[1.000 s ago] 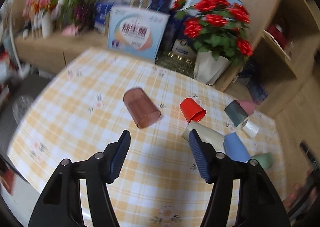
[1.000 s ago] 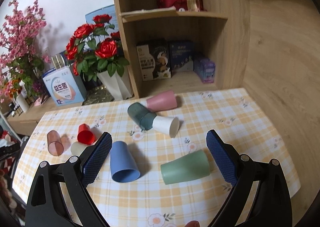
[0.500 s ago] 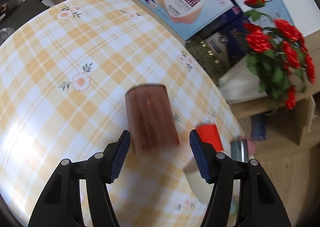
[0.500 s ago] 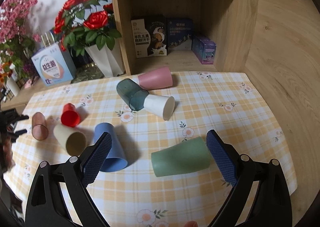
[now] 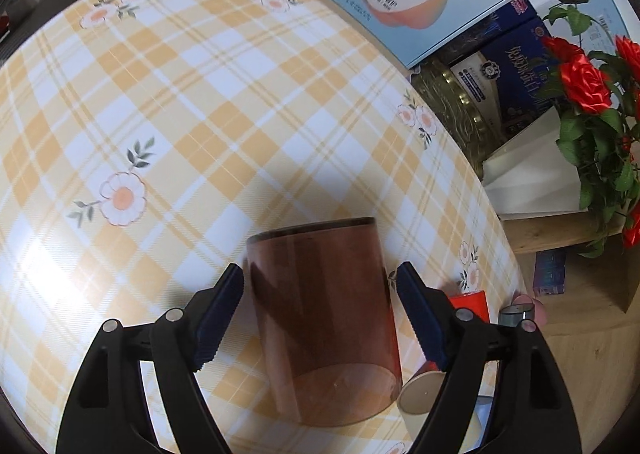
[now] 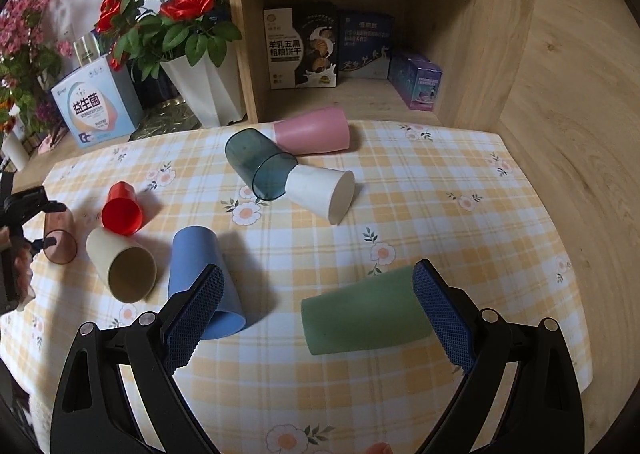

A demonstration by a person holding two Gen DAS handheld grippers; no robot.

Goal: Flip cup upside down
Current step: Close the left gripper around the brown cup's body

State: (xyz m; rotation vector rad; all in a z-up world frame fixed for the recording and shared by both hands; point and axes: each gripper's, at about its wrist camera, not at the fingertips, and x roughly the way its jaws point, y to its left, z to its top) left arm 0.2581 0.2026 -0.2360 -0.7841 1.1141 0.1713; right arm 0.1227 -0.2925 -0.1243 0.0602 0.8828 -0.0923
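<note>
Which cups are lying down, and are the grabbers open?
Brown cup: on its side, between the open left gripper's fingers, not squeezed.
Red cup: on its side.
Beige cup: on its side.
Blue cup: on its side.
Green cup: on its side.
Right gripper: open, holding nothing.
</note>
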